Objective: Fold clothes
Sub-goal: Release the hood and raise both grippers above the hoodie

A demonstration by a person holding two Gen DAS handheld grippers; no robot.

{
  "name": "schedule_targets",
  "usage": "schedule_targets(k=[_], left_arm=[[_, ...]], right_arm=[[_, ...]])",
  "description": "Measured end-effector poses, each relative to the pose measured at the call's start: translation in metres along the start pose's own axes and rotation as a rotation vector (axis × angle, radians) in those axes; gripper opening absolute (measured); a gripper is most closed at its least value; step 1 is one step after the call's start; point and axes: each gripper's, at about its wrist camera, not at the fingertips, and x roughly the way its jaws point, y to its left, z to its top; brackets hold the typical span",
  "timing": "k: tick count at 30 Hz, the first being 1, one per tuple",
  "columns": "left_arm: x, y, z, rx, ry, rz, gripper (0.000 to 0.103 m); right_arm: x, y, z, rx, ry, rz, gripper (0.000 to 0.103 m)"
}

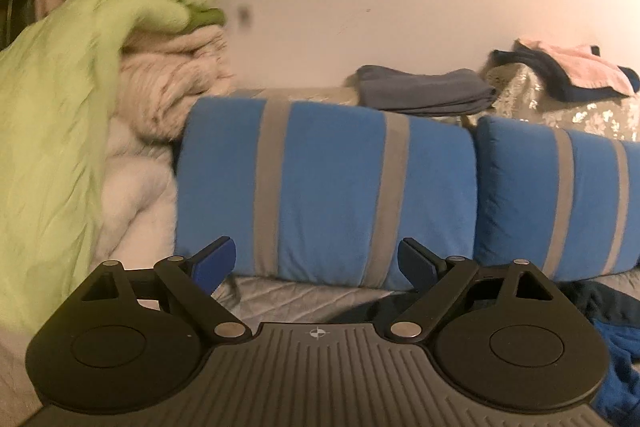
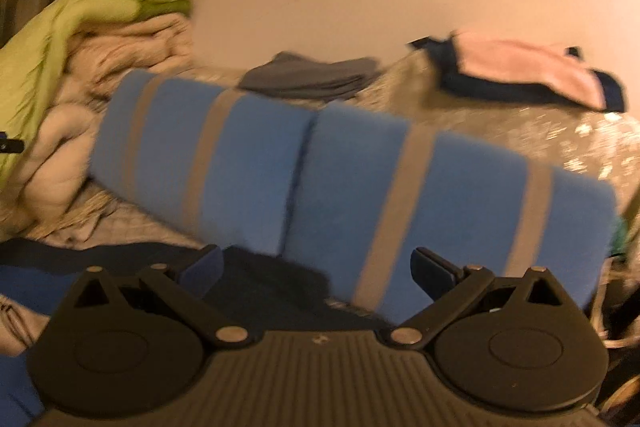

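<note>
In the left wrist view, the left gripper (image 1: 316,263) hangs with its jaws spread wide and empty, facing 2 blue striped cushions (image 1: 326,187) propped along the bed's back edge, while the dark blue garment (image 1: 616,339) lies crumpled at the bed's front right, likely the next piece to fold. In the right wrist view, the right gripper (image 2: 318,267) is likewise agape and empty just above that garment (image 2: 256,279), probably poised to pick an edge; a folded grey garment (image 2: 312,77) rests behind the cushions, seemingly set aside as done.

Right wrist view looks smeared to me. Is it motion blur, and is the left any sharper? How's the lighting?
Right wrist view: streaked all over, so the blue striped cushions and folded grey garment have soft edges, which suggests motion blur. Left wrist view: cushions fairly crisp, the green blanket at the left edge smeared. Both views: dim, warm orange cast, fisheye bending, no glare.
</note>
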Motion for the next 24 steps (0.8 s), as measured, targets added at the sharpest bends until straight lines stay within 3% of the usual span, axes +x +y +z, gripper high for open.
schedule_targets(k=[11,24], left_arm=[[-0.032,0.06,-0.057,-0.132,-0.021,-0.019,0.089],[-0.04,0.11,-0.119,-0.335,0.034,0.077,0.089]], right_arm=[[0.063,0.074,-0.048,0.011,0.036,0.162,0.103],[0.107,0.128,-0.107,0.047,0.065,0.201,0.103]])
